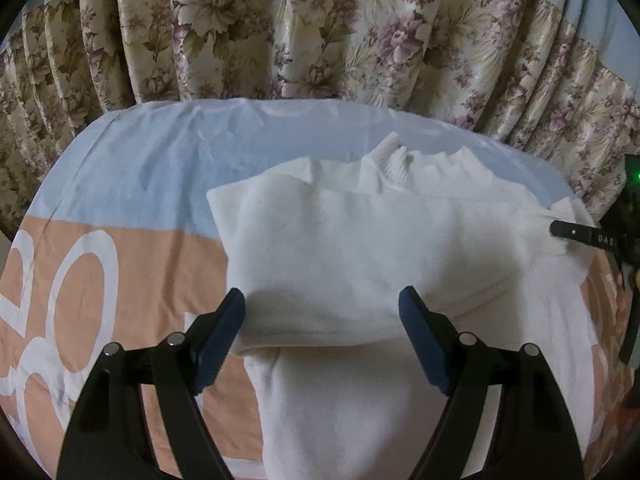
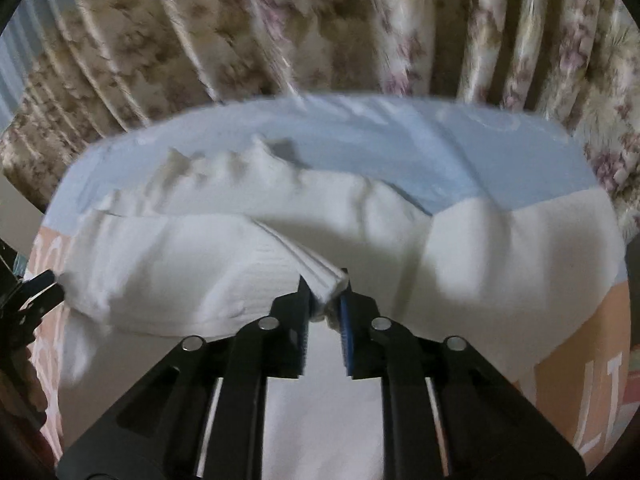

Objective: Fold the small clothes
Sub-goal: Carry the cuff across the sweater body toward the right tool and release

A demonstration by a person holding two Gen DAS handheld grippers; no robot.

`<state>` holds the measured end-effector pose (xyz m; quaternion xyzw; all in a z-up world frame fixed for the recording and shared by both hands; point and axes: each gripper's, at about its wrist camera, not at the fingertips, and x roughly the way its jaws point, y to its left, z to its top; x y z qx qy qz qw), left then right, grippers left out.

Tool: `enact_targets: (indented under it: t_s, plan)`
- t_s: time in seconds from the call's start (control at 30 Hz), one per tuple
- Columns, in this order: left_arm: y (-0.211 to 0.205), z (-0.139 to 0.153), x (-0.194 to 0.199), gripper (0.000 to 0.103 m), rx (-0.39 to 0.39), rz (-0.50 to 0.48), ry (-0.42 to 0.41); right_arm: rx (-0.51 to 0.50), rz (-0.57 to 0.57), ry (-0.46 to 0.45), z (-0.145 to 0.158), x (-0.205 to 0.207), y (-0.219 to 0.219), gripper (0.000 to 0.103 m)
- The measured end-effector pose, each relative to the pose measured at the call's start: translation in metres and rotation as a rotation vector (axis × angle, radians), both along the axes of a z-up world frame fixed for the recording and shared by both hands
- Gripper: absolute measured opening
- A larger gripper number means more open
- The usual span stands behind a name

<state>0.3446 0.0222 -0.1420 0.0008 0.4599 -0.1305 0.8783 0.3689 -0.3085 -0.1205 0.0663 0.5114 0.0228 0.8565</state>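
- Left gripper (image 1: 322, 306): fingers are being held wide apart, nothing grasped; the white sweater (image 1: 360, 240) is lying just ahead of and beneath them on the printed sheet (image 1: 120, 208).
- Right gripper (image 2: 325, 294): a ribbed sweater edge is being pinched between its closed-in fingers.
- Floral curtain (image 1: 320, 28): hanging beyond.

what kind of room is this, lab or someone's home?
Most likely a home, probably a bedroom. A floral curtain hangs close behind, and the white sweater lies on a printed blue and peach bedsheet rather than a bench. No lab fixtures show.
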Motion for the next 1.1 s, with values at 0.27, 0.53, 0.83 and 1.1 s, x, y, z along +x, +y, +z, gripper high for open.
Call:
enact_targets:
  t_s: [0.27,0.53,0.83,1.1]
  plan:
    - [0.002,-0.006,0.004,0.08,0.008,-0.004,0.017,0.078,-0.086,-0.058,0.004,-0.029,-0.032,0.048]
    - [-0.009,-0.025,0.026,0.08,0.067,-0.018,0.043,0.019,-0.079,-0.08,-0.023,-0.021,-0.006,0.02]
    - [-0.019,-0.02,0.026,0.081,0.086,-0.049,0.041,-0.095,-0.084,-0.084,-0.01,-0.05,-0.011,0.008]
    - [-0.035,-0.022,0.016,0.082,0.162,-0.069,0.019,-0.151,-0.077,-0.187,0.009,-0.073,-0.008,0.026]
